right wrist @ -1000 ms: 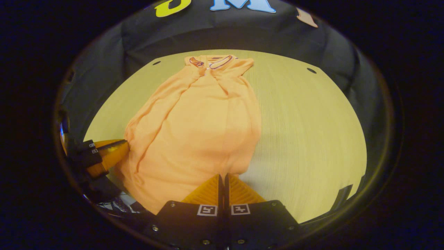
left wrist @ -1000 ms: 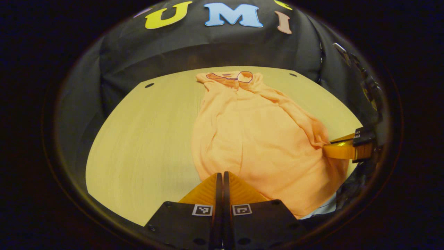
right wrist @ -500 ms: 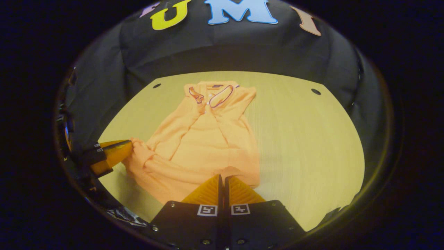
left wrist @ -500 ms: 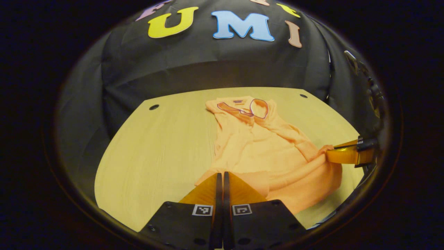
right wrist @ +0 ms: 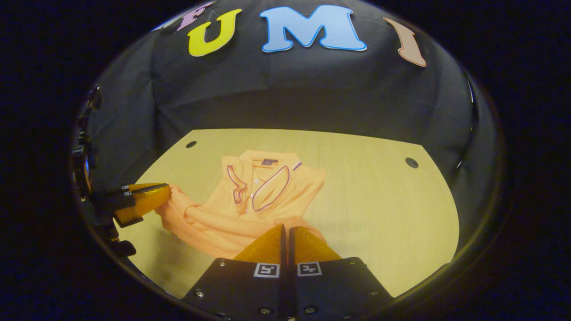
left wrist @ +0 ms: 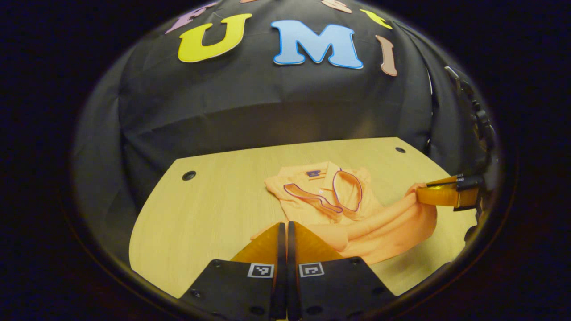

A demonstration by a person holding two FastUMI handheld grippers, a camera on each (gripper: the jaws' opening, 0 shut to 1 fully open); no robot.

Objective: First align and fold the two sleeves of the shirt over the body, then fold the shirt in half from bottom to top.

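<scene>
Left gripper view: one shirt [left wrist: 357, 223], two hand-held grippers clamping hem.

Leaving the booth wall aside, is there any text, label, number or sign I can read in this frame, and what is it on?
On the shirt: a dark neck label inside the collar, too small to read.
On the left gripper: square markers behind the jaws, coded patterns, no words.
On the right gripper: coded squares of the same kind, no words.
</scene>
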